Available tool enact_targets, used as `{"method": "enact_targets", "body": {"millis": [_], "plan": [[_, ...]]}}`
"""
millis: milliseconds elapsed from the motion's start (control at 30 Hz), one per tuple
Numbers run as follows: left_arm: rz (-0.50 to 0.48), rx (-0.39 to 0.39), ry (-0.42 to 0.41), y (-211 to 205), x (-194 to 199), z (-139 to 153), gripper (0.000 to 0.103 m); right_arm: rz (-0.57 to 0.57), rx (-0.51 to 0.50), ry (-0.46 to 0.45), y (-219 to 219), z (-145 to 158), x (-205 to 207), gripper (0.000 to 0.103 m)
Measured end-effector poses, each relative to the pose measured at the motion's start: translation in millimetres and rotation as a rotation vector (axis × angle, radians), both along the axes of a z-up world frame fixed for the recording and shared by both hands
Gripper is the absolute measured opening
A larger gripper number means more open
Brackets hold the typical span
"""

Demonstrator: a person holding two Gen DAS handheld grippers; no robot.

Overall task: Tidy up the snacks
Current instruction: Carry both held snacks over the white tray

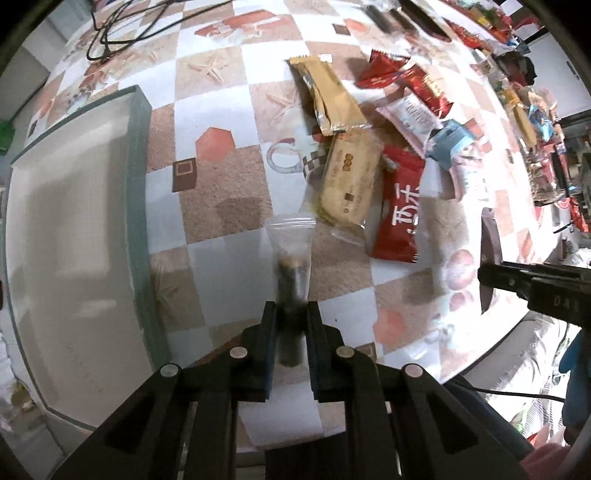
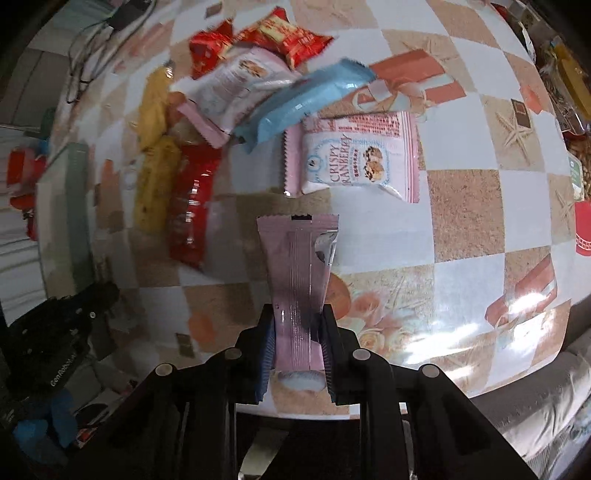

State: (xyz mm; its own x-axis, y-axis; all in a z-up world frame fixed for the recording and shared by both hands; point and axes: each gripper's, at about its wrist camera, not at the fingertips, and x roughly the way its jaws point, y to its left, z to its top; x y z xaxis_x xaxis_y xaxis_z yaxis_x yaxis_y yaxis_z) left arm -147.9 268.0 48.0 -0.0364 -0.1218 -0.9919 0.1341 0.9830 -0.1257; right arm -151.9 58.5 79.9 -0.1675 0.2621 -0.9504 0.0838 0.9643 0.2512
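A home, it seems; patterned tablecloth (image 1: 221, 177) strewn with snack packets (image 2: 354, 155); sofa beside.

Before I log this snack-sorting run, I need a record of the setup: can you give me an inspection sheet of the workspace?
Surface: table with a checked, patterned cloth.
Job's things: loose snack packets in a pile, among them a tan packet, a red packet, a blue packet and a cranberry packet; an empty box beside them.
Clutter: more packets along the far edge.
Grippers: left gripper shut on a clear packet; right gripper shut on a pink packet.
Cables: black cables at the table's far corner.
Surroundings: too blurred to tell.
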Motion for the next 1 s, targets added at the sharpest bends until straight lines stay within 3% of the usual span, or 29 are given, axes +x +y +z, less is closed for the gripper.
{"method": "enact_targets", "body": {"millis": [167,200,500,533,1000], "plan": [[0.016,-0.015,-0.036,17.9,1.2,25.8,0.016,0.022,0.019,-0.023,4.2,32.3,15.6,0.025],[0.019,-0.017,-0.046,18.6,2.5,23.7,0.016,0.032,0.019,-0.028,2.1,19.5,17.0,0.025],[0.079,-0.021,-0.132,44.1,-2.2,42.0,0.016,0.165,0.009,-0.096,48.1,19.2,28.9,0.025],[0.092,-0.021,-0.140,49.1,-2.8,44.8,0.016,0.176,0.007,-0.099,52.2,3.8,27.9,0.025],[0.295,-0.018,-0.172,125.4,-23.2,56.6,0.016,0.399,0.010,-0.153,138.0,17.9,42.0,0.025]]}}
